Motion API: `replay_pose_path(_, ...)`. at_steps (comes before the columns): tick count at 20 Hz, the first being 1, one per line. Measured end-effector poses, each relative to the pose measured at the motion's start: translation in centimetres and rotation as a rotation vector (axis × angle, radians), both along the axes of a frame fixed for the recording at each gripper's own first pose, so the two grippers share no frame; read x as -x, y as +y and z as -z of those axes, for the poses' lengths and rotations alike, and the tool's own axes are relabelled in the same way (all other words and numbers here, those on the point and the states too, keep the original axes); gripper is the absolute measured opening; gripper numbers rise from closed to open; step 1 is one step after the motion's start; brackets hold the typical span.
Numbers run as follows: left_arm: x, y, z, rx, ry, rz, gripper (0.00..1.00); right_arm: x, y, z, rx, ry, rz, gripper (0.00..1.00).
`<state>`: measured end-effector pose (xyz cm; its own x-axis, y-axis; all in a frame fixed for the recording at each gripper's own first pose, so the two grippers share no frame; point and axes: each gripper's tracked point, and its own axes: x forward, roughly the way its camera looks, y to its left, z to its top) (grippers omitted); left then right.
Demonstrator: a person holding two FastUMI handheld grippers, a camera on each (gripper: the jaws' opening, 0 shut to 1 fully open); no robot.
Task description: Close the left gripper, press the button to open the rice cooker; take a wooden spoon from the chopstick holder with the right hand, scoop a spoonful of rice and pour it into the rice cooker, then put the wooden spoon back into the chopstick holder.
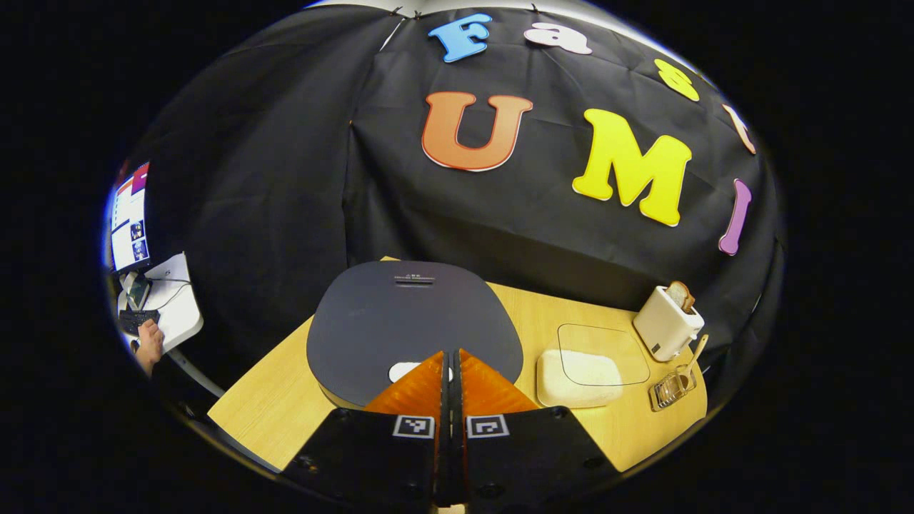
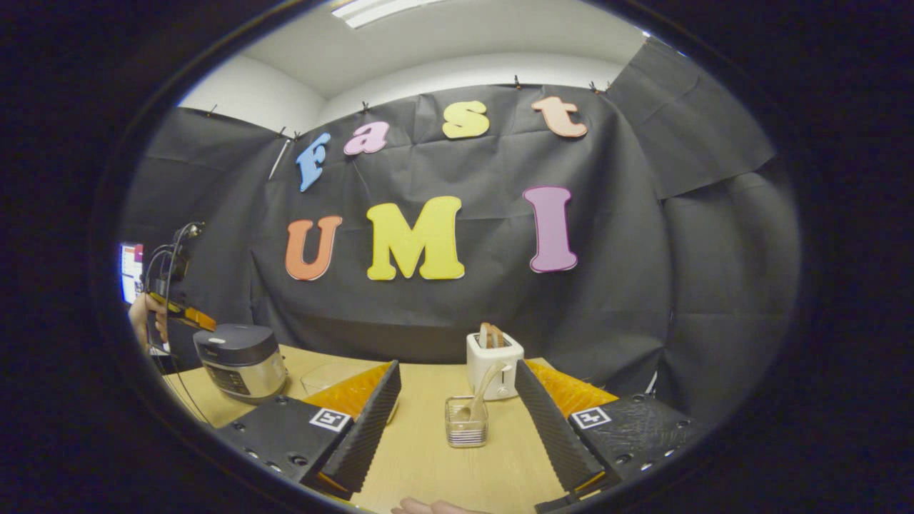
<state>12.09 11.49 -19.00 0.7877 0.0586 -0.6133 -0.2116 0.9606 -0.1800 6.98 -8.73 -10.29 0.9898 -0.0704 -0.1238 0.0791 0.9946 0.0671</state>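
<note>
My left tool [image 1: 451, 360] is closed, fingers together just above the shut rice cooker [image 1: 414, 321] lid. My right tool [image 2: 457, 400] gapes open, empty; the wooden spoon [image 2: 480, 400] stands in the chopstick holder [image 2: 465, 422] on the counter [image 2: 428, 457].

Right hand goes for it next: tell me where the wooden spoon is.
The wooden spoon stands in the clear holder on the table, just in front of the toaster, between the open right tool's fingers in the right gripper view.
</note>
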Motion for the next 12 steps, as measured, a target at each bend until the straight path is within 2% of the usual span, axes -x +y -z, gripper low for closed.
replay_pose_path(2,-0.2,0.1,1.1,0.007,0.028,-0.007,0.02,-0.4,0.2,0.5,-0.002,0.005,-0.012,0.92)
replay_pose_path(3,-0.2,0.2,1.5,0.006,0.038,-0.012,0.03,-0.6,0.3,0.8,0.003,0.008,-0.018,0.99)
replay_pose_path(4,-0.2,0.3,1.9,0.007,0.049,-0.014,0.02,-0.7,0.6,1.0,0.009,0.010,-0.025,0.92)
replay_pose_path(5,-0.4,0.4,1.4,0.001,0.032,-0.012,0.02,-0.9,0.6,1.3,0.015,0.013,-0.029,0.96)
replay_pose_path(6,-0.4,0.4,1.9,0.009,0.048,-0.015,0.03,-1.1,0.8,1.6,0.019,0.013,-0.034,0.92)
replay_pose_path(8,-0.7,0.4,2.2,0.005,0.049,-0.018,0.03,-1.3,1.0,2.3,0.019,0.022,-0.044,0.95)
replay_pose_path(9,-0.9,0.5,2.1,-0.002,0.049,-0.012,0.03,-1.3,1.2,2.6,0.016,0.029,-0.051,0.92)
replay_pose_path(11,-0.6,0.5,2.2,-0.009,0.049,-0.005,0.03,-1.5,1.3,3.0,0.006,0.035,-0.059,0.96)
replay_pose_path(12,-0.6,0.6,2.4,-0.014,0.046,-0.010,0.03,-1.5,1.3,3.2,-0.001,0.035,-0.060,0.93)
